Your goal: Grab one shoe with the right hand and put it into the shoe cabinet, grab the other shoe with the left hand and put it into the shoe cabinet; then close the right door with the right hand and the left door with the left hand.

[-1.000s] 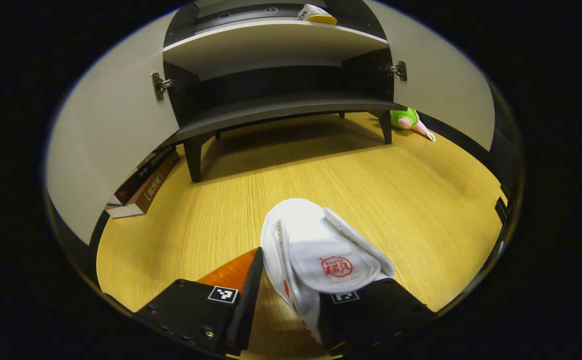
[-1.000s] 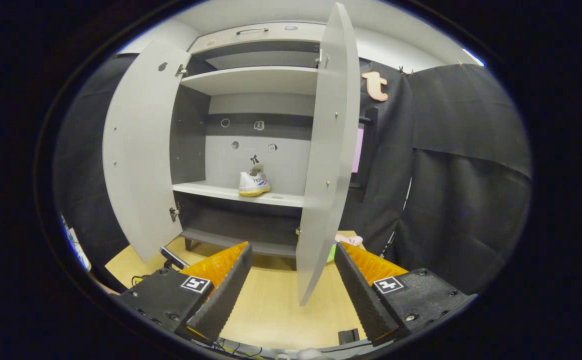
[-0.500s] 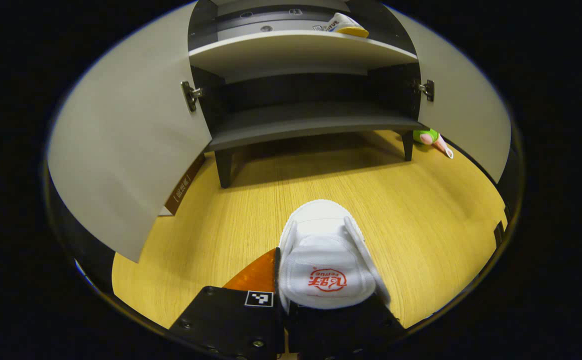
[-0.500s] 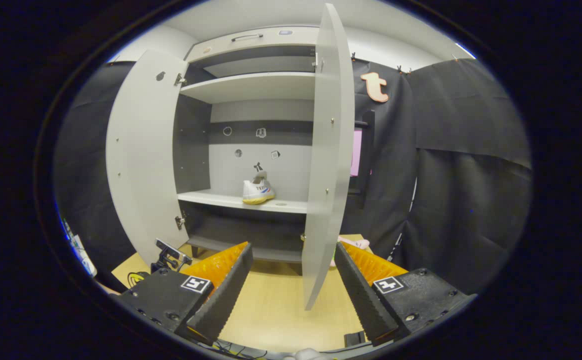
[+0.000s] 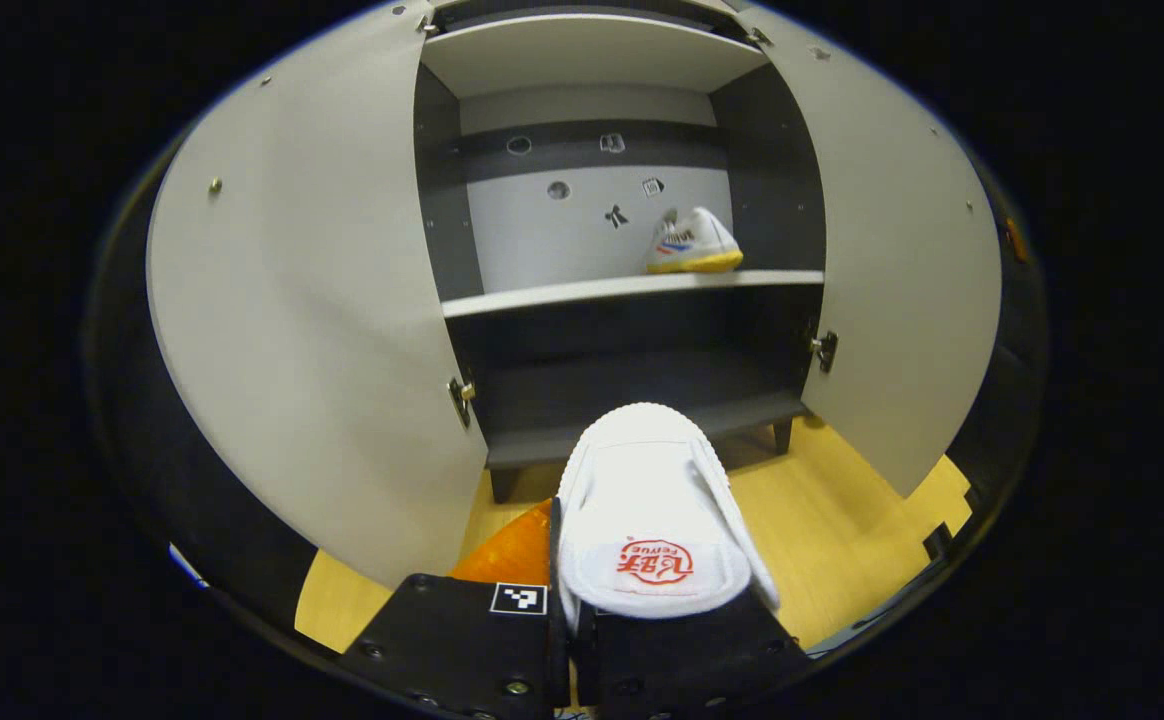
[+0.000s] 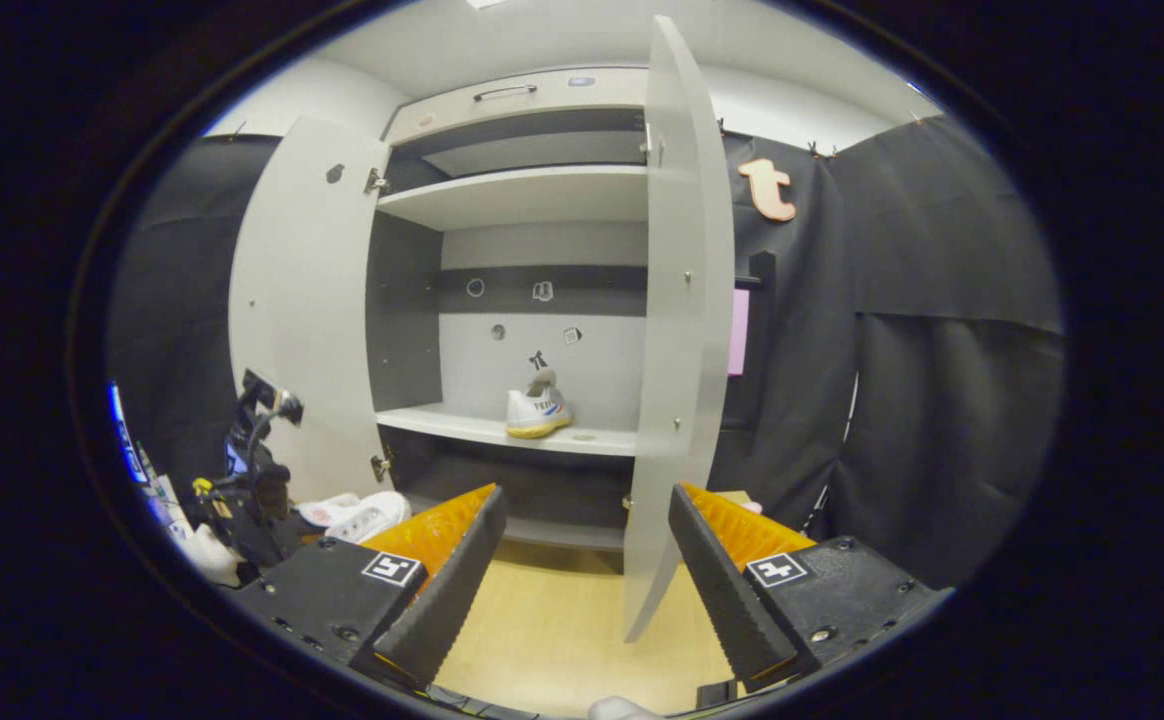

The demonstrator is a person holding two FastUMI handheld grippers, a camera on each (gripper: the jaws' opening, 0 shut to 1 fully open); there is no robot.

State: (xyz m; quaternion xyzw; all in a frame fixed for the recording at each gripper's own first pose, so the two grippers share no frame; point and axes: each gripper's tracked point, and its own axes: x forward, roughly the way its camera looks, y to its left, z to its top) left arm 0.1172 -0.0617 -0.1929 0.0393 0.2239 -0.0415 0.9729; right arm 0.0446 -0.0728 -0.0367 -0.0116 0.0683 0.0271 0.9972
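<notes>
My left gripper [image 5: 570, 600] is shut on a white shoe [image 5: 647, 500] with a red logo on its strap, held up in front of the open shoe cabinet [image 5: 632, 290]. A second white shoe with a yellow sole [image 5: 693, 244] stands on the cabinet's middle shelf, right of centre; the right gripper view has it too [image 6: 538, 412]. My right gripper [image 6: 587, 560] stands open and empty, back from the cabinet, facing the edge of the right door [image 6: 682, 330]. In that view the held shoe [image 6: 362, 512] and the left gripper [image 6: 257, 470] appear at lower left. Both doors, left [image 5: 312, 330] and right [image 5: 902, 260], stand wide open.
The cabinet stands on short legs on a light wooden floor [image 5: 822, 530]. A dark lower shelf [image 5: 632, 420] lies under the middle one. Black cloth [image 6: 942, 400] hangs to the right of the cabinet.
My left gripper closed on the shoe, lifted it off the floor and tilted up toward the shelves. The right gripper drifted slightly; the left hand with its shoe came into its view.
</notes>
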